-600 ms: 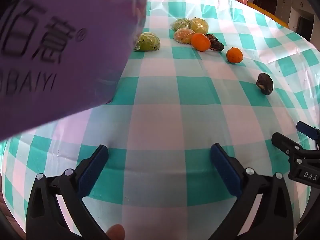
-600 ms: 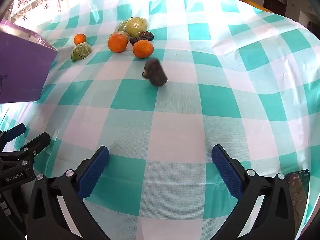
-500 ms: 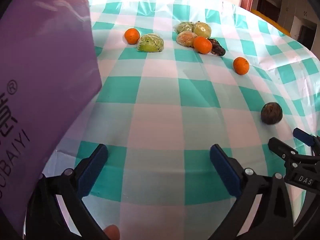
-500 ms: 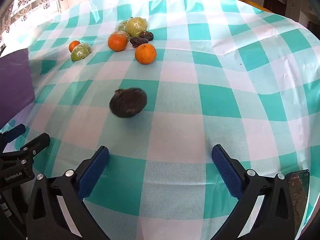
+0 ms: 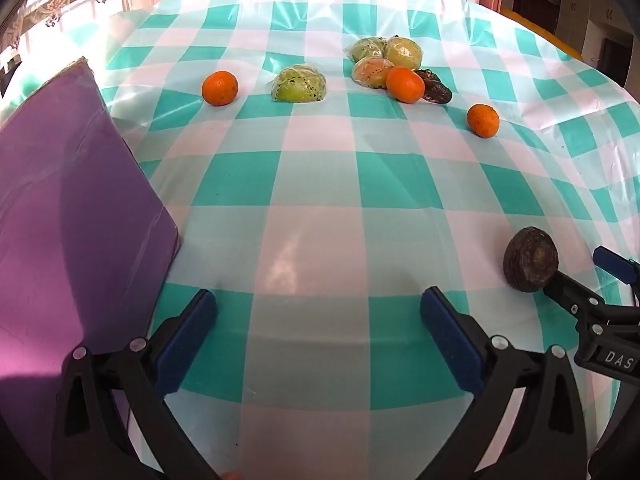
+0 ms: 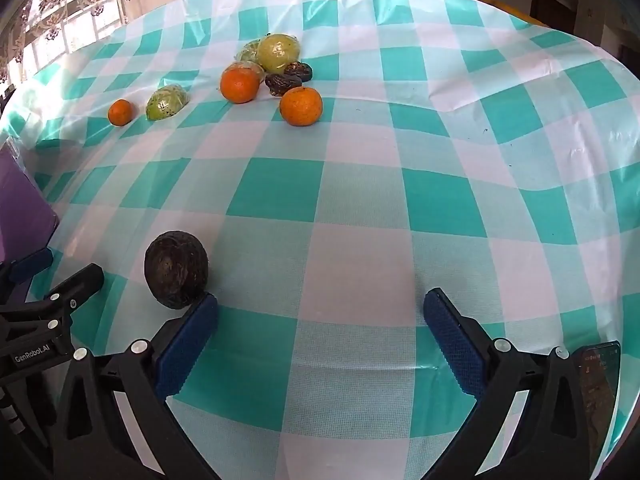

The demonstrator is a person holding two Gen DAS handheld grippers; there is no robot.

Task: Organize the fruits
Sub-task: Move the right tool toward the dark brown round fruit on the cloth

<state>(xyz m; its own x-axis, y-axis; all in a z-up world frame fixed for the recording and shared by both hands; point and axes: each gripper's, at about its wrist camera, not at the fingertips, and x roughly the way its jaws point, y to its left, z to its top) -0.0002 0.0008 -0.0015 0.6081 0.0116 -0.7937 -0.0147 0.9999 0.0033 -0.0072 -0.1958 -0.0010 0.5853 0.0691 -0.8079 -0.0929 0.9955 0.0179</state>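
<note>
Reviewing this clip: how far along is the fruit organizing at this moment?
Nothing looks sorted yet. Both the left gripper and the right gripper are open and empty. One dark round fruit lies loose beside the right gripper's left finger. Still scattered on the checked tablecloth: three oranges, including one off alone, wrapped green fruits and small dark ones. The purple box shows only its outside.

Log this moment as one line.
left gripper: open, empty | right gripper: open, empty | dark fruit: loose beside right gripper | box: left
</note>
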